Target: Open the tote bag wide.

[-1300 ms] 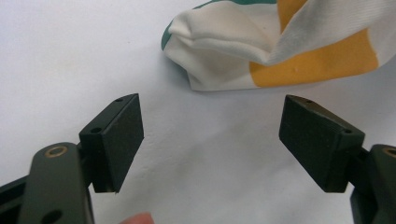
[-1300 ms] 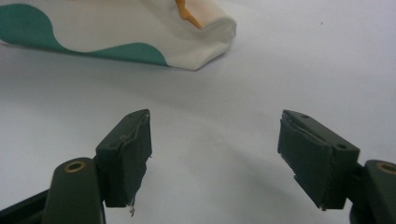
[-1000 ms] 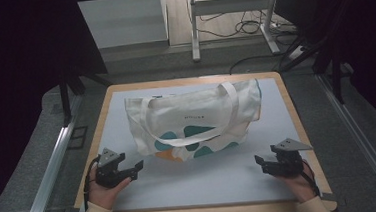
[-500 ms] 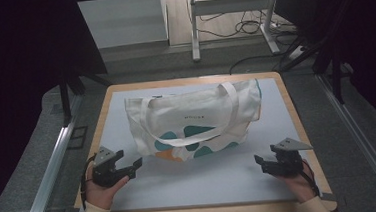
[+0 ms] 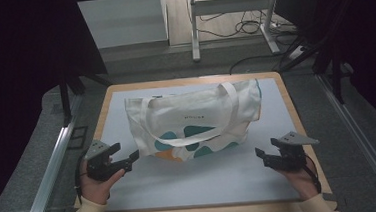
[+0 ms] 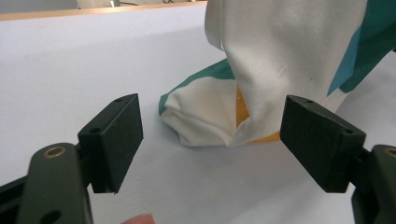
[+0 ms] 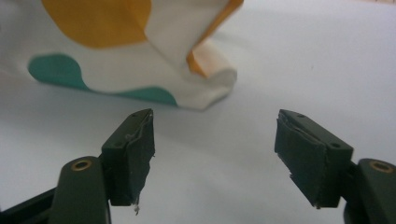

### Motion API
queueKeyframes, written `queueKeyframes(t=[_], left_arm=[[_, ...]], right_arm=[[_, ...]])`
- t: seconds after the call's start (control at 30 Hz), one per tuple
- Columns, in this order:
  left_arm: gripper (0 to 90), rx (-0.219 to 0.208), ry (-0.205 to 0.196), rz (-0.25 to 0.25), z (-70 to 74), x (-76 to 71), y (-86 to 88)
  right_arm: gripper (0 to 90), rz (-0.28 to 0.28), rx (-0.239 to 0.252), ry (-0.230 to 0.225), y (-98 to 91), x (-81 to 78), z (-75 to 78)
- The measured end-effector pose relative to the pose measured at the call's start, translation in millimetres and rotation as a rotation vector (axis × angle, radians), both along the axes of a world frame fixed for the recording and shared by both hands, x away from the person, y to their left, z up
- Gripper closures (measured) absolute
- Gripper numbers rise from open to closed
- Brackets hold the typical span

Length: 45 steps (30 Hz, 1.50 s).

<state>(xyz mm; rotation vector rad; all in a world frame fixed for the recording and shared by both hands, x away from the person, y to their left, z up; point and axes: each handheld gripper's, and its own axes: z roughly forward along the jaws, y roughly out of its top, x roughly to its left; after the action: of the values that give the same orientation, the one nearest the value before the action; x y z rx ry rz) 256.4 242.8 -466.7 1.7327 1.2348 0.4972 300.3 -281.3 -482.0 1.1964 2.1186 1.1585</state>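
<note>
High view puts the bag flat at mid-frame on the mat, with your left gripper just beside its lower-left corner and your right gripper near its lower-right corner. Both sets of jaws gape, empty; the right ones have just been closing a little. You are in the approach: next, slide each pair around a corner and pinch.

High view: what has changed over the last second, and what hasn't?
The left gripper has lifted slightly beside the tote bag; its jaws stand open, holding nothing. The right gripper has just closed its jaws a little, nothing between them. The bag lies as before.
</note>
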Motion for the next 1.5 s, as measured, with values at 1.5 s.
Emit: queueKeyframes(t=[1.5], left_arm=[[42.9, -0.021, 0.019, -0.122, 41.6, 50.2, -16.4]], right_arm=[[33.0, 0.092, 0.072, -0.077, 17.6, 76.2, 87.3]])
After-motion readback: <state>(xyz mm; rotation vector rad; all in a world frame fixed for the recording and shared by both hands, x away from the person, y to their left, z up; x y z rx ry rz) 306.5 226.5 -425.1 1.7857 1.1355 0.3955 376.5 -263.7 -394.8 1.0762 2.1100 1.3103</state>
